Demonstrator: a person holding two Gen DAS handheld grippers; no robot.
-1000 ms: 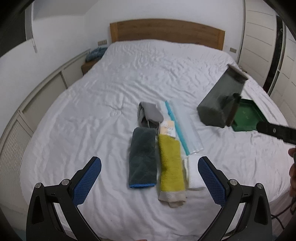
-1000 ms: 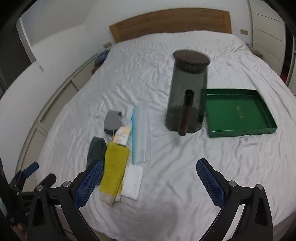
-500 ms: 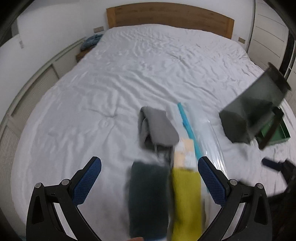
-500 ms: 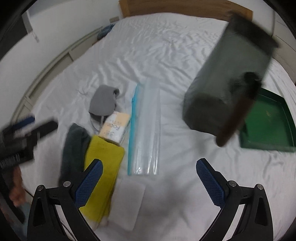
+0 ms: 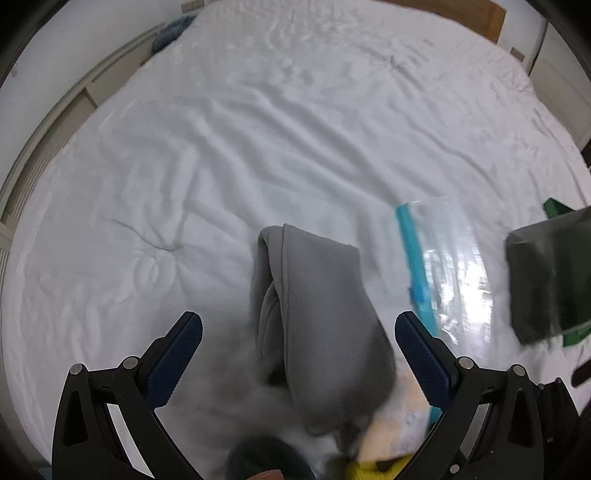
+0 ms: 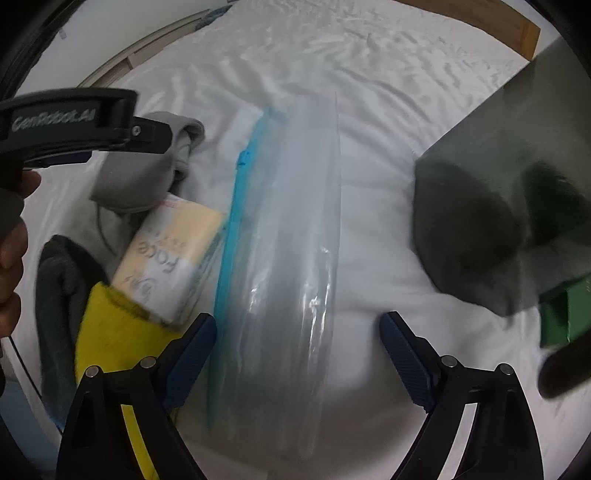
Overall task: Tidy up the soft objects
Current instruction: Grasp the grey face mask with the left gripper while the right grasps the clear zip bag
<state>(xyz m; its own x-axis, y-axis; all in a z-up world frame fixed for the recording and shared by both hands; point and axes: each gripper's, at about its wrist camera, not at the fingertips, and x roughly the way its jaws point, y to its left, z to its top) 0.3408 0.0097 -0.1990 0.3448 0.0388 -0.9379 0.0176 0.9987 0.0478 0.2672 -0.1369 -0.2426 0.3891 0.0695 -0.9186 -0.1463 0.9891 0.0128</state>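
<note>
A folded grey cloth (image 5: 321,314) lies on the white bed, and my left gripper (image 5: 297,332) hangs open just above it, one finger on each side. A clear zip bag (image 6: 288,240) with a blue strip lies lengthwise under my right gripper (image 6: 297,326). Its jaws are closing, the bag lies between them, and the pads stand apart from it. Left of the bag are a tissue pack (image 6: 170,258), a yellow cloth (image 6: 110,332) and a dark teal cloth (image 6: 55,277). The left gripper's black body (image 6: 74,122) covers part of the grey cloth (image 6: 147,173).
A tall dark jar (image 6: 498,206) stands close to the right of the bag, with a green tray (image 6: 565,314) behind it. A hand (image 6: 11,240) shows at the left edge. The wooden headboard (image 6: 498,26) is far back. White bedding (image 5: 221,147) spreads beyond the cloths.
Both grippers have dropped and moved forward toward the bed. The left one now hangs over the grey cloth, the right one over the zip bag, with its jaws a little narrower.
</note>
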